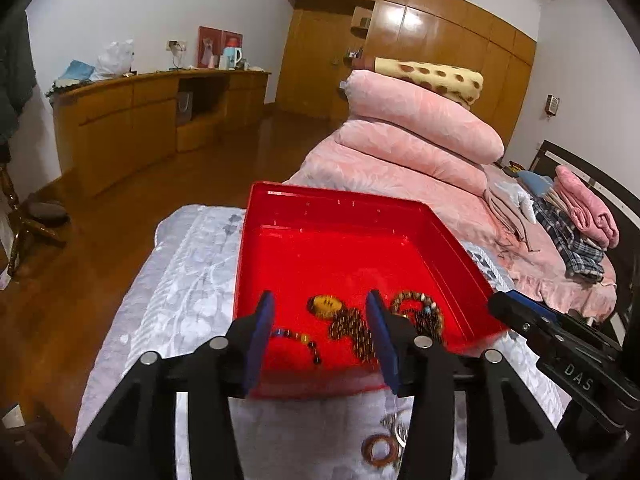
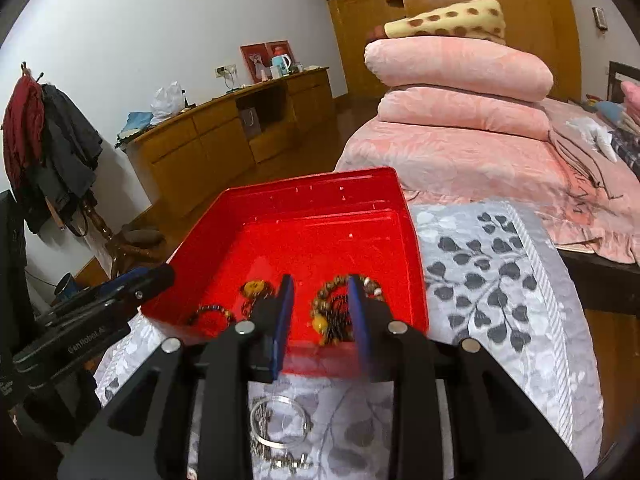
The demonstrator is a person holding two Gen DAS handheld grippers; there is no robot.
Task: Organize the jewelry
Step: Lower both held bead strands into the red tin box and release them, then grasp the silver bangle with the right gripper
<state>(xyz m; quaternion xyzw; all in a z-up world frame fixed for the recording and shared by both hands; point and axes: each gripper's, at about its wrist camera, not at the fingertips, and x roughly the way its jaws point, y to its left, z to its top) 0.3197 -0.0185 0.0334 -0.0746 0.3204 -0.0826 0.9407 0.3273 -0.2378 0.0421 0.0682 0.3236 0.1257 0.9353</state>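
Silver bangle (image 2: 280, 422): on the patterned bedcover, just under and behind my right hand-held gripper (image 2: 320, 312); thin clear-and-metal ring lying flat beside a loose chain. My right hand is nearer.
Brown ring (image 1: 378, 452): below my left hand-held gripper (image 1: 320, 336), outside the tray.
Left hand-held gripper: jaws apart, holding nothing.
Right hand-held gripper: jaws part open, empty.
Red tray (image 1: 360, 208): ahead of both; long axis runs away from me.
Beaded bracelets (image 1: 348, 328): brown and amber, clustered at the tray's near end.
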